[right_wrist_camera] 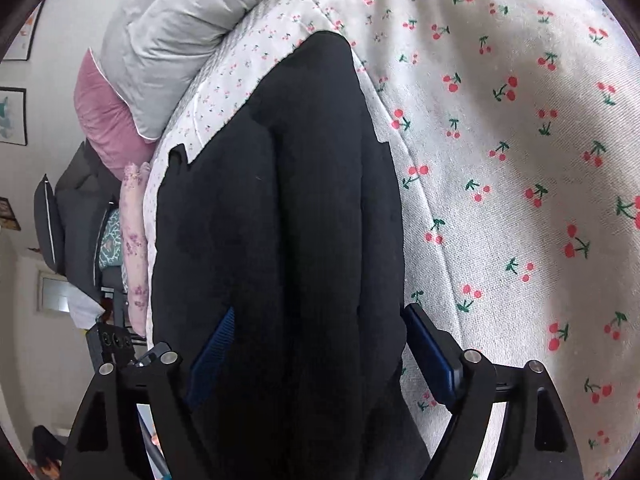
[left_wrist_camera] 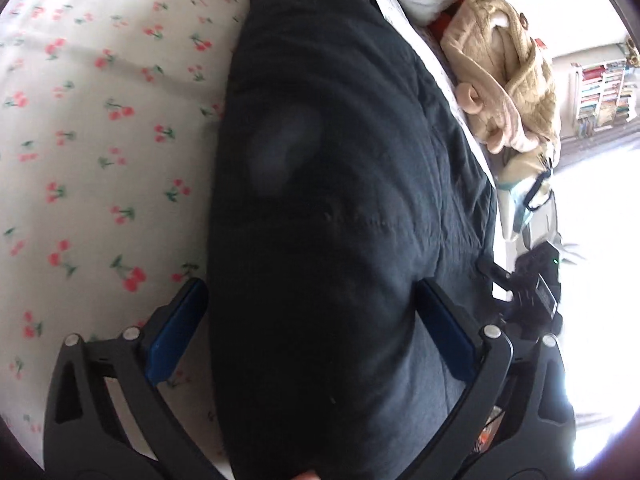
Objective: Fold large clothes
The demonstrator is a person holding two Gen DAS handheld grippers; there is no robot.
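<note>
The dark garment lies lengthwise on the bed, over the cherry-print sheet, already narrowed into a long band with thick lengthwise ridges, which reads as a fold or two laid in. In the right wrist view the same garment runs away from the camera to a rounded far end near the pillows, with a small notch of cloth sticking out on each side.

The left claw stands with its blue pads wide apart, one on either side of the near end of the cloth; nothing is pinched. The right claw is likewise spread, its pads flanking the thick bundle without closing on it.

My judgement is that the step in hand is taking hold of the near end for a crosswise fold. The next move calls for both claws to close on the whole stacked thickness at once, then lift and carry that end toward the far end while keeping the layers from sliding apart.

A pale blurred patch sits on the cloth in the left view; whether it is a logo or a smear I cannot tell. No writing or brand can be read. A grey pillow, a pink cushion and a beige plush robe lie beyond.
</note>
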